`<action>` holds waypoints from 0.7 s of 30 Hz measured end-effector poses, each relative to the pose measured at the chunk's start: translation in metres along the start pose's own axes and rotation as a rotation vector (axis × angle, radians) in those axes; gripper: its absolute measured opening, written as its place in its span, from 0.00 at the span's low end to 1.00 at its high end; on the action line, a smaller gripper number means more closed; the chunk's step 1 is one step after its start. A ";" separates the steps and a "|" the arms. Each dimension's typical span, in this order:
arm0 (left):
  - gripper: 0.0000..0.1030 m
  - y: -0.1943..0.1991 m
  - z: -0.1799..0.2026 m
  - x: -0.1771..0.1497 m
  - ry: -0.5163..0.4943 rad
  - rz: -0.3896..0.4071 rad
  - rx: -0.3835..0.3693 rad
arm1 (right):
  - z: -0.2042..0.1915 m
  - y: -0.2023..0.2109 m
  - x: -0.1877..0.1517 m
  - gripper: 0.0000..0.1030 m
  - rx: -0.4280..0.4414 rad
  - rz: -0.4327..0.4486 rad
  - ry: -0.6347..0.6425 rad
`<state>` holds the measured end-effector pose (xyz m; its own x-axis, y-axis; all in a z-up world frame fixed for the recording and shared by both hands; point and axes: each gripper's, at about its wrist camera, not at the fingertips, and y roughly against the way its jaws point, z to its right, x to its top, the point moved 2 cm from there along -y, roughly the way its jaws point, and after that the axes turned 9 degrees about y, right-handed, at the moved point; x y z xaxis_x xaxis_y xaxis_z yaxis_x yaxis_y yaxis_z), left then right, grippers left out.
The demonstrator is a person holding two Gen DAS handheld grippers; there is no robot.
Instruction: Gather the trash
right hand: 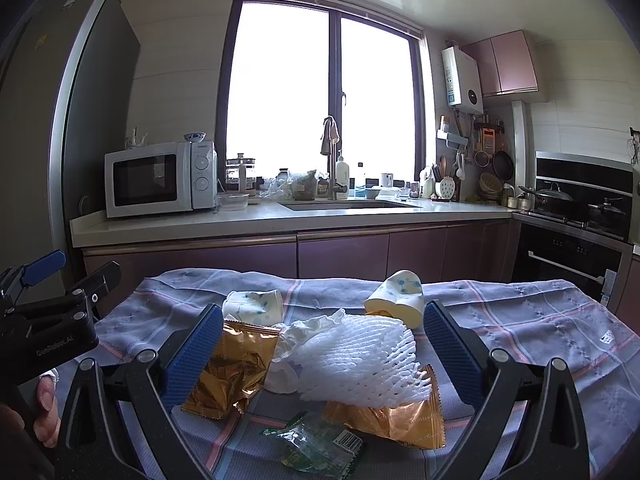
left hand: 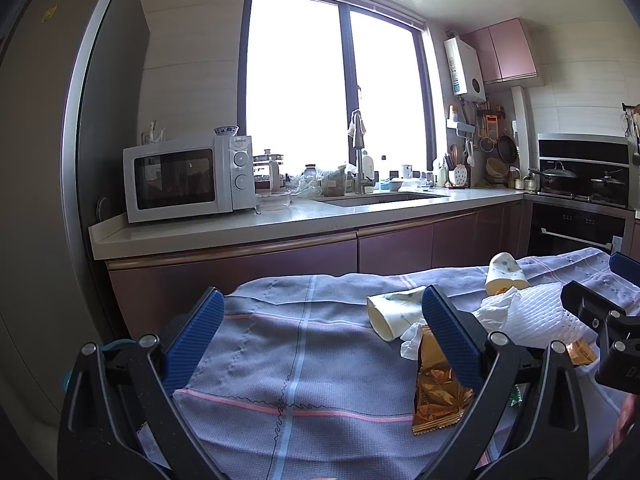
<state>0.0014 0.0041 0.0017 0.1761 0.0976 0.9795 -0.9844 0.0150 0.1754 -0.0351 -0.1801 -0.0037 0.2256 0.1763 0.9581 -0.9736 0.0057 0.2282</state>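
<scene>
Trash lies on a table under a lilac checked cloth (right hand: 540, 344). There are two tipped paper cups (right hand: 254, 304) (right hand: 398, 294), a white foam fruit net (right hand: 352, 364), crumpled tissue (right hand: 316, 326), two gold wrappers (right hand: 232, 368) (right hand: 396, 416) and a green wrapper (right hand: 316, 444). My right gripper (right hand: 324, 352) is open, its blue pads either side of the foam net and left gold wrapper. My left gripper (left hand: 324, 332) is open over bare cloth (left hand: 280, 360); its right pad stands beside a gold wrapper (left hand: 436, 388) and a cup (left hand: 390, 312).
Behind the table runs a kitchen counter (left hand: 280, 228) with a microwave (left hand: 188, 178), a sink (left hand: 380, 199) and clutter by the window. A stove with pots (left hand: 576, 184) and an oven stand at the right, a tall grey fridge (left hand: 40, 200) at the left.
</scene>
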 end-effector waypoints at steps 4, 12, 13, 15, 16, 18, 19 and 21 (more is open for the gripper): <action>0.95 0.000 0.000 0.000 0.000 0.000 0.000 | 0.000 -0.001 0.000 0.94 0.001 0.000 -0.001; 0.95 -0.002 0.000 0.000 0.000 0.000 0.003 | 0.001 0.000 0.000 0.94 0.002 0.002 -0.004; 0.95 -0.002 -0.001 0.000 0.002 -0.002 0.000 | 0.001 -0.001 0.000 0.94 0.001 0.001 -0.003; 0.95 -0.002 0.000 0.000 0.000 -0.001 0.001 | 0.001 0.000 0.000 0.94 0.001 0.003 -0.004; 0.95 -0.002 0.000 0.000 0.001 -0.001 0.001 | 0.001 -0.001 0.001 0.94 0.001 0.003 -0.004; 0.95 -0.002 0.000 0.000 0.001 -0.001 0.001 | 0.001 -0.001 0.001 0.94 0.003 0.004 -0.004; 0.95 -0.002 0.000 0.000 0.000 -0.003 0.000 | 0.001 -0.001 0.001 0.94 0.003 0.004 -0.004; 0.95 0.000 0.001 0.002 0.006 0.016 -0.002 | 0.001 -0.001 0.001 0.94 0.004 0.004 -0.005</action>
<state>0.0020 0.0028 0.0033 0.1598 0.1039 0.9817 -0.9871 0.0158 0.1591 -0.0342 -0.1810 -0.0029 0.2220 0.1710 0.9599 -0.9743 0.0007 0.2252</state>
